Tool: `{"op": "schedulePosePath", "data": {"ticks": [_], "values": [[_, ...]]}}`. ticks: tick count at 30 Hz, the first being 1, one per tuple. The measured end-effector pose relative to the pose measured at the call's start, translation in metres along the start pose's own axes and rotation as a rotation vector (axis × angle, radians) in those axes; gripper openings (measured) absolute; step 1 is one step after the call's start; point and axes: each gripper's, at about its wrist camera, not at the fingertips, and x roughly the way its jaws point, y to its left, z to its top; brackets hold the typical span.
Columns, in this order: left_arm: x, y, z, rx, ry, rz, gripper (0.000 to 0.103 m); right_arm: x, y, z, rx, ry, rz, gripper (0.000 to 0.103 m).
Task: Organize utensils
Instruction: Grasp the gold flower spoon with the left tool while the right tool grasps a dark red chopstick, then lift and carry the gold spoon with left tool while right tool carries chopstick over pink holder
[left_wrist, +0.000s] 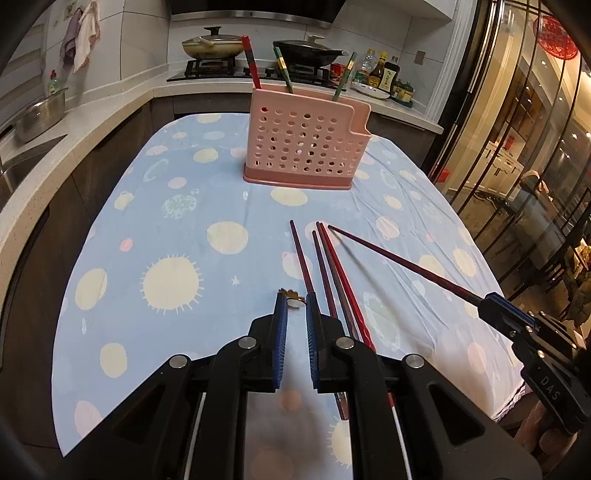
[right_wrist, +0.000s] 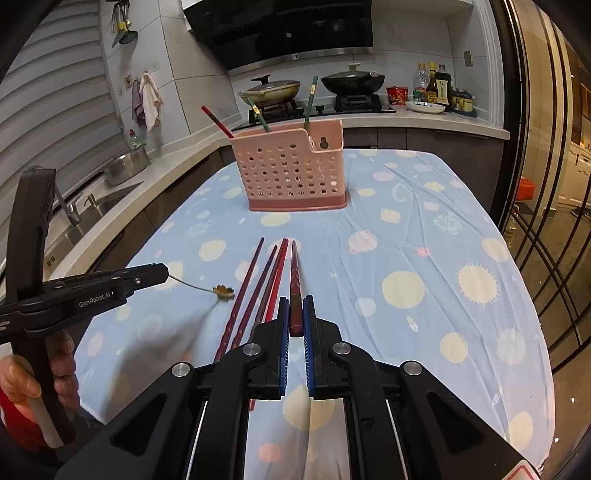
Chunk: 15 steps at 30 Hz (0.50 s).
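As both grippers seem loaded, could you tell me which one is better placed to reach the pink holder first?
Probably right: the right gripper clamps a chopstick whose tip points at the pink holder; the left gripper's gold utensil sits farther back.

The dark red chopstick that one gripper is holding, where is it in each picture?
Left wrist view: the dark red chopstick slants across the right side, its thick end pinched in the right hand-held gripper.
Right wrist view: it runs straight up the centre, clamped between the blue pads.
Shared landmark: the pink perforated plastic utensil holder standing beyond it on the blue dotted tablecloth.
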Motion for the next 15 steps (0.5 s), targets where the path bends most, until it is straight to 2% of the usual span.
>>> {"op": "schedulePosePath", "data": {"ticks": [1, 2, 3, 15], "values": [[0.0, 0.0, 0.003, 0.002, -0.005, 0.003, 0.01, -0.001, 0.0, 0.004, 0.001, -0.01, 0.001, 0.007], [0.0, 0.0, 0.006, 0.004, -0.009, 0.004, 0.001, -0.003, 0.0, 0.008, 0.001, -0.02, 0.002, 0.007], [0.001, -0.001, 0.01, 0.009, -0.012, 0.005, 0.001, -0.004, 0.0, 0.012, 0.001, -0.03, 0.003, 0.007], [0.003, -0.003, 0.031, 0.039, -0.035, 0.013, 0.0, -0.016, -0.005, 0.046, 0.008, -0.105, 0.014, 0.007]]}}
